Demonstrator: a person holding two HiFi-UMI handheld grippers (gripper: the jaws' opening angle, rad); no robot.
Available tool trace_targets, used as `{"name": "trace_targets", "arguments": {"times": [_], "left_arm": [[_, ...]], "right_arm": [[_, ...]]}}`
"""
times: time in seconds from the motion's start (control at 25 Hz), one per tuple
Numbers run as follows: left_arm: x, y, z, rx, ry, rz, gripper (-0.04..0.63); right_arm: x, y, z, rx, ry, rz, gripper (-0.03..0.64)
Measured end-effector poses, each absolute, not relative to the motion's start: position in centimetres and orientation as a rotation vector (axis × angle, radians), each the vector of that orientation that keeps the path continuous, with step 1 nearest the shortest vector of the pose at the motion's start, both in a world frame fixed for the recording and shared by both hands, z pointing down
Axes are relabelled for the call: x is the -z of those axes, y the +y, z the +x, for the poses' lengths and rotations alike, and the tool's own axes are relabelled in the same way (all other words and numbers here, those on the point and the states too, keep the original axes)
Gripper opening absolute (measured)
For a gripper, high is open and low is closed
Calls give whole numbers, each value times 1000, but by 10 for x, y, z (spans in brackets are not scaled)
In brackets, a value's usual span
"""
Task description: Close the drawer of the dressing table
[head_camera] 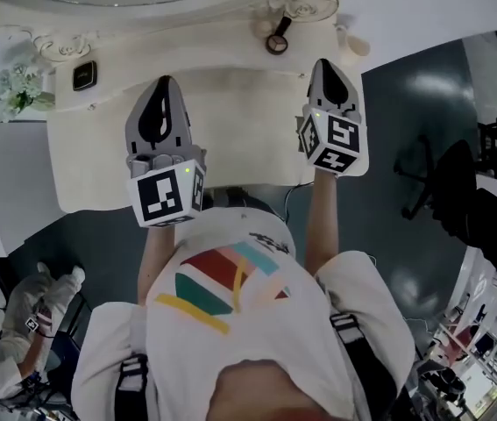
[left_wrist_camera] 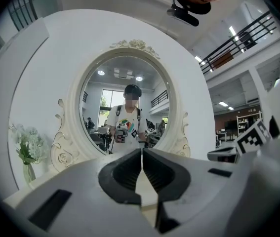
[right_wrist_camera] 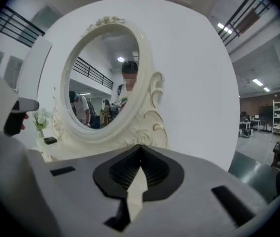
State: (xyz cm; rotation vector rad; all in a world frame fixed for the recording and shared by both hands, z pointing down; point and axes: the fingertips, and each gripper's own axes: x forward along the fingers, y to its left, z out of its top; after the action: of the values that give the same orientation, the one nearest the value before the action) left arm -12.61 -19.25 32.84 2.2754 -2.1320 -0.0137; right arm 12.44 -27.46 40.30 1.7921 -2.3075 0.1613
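– Drawer of the dressing table: you can't see it from above. Nothing juts out past the front edge of the tabletop, so I judge it pushed home, tucked under the top.

– Agreed. Your left gripper has its jaws pressed together on nothing, and your right gripper is the same, closed and empty.

– You hold both over the tabletop, side by side and apart, noses toward the mirror. That reads to me as lifted clear of the front, not reaching for anything.

– Mind the back edge. The flowers stand at the left corner, with a small dark box near them and a round thing on a handle ahead of your right gripper. All are well apart from the jaws.

– The middle of the top is bare, so you have room to draw back toward yourself. The front edge lies close to your body, under your wrists. To confirm the drawer sits flush, you would need to look at the front face.

– The chair stands off to your right on the dark floor, well apart.
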Motion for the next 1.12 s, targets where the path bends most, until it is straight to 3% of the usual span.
{"name": "trace_targets", "arguments": {"times": [0.48, 1.12], "left_arm": [[-261, -170, -154, 128, -2220, 2333, 11], [-258, -159, -184, 71, -2246, 2346, 11]], "right_arm": [[-272, -211, 28, 255, -2546, 1796, 1], [-264, -177, -56, 224, -2709, 1585, 0]]}}
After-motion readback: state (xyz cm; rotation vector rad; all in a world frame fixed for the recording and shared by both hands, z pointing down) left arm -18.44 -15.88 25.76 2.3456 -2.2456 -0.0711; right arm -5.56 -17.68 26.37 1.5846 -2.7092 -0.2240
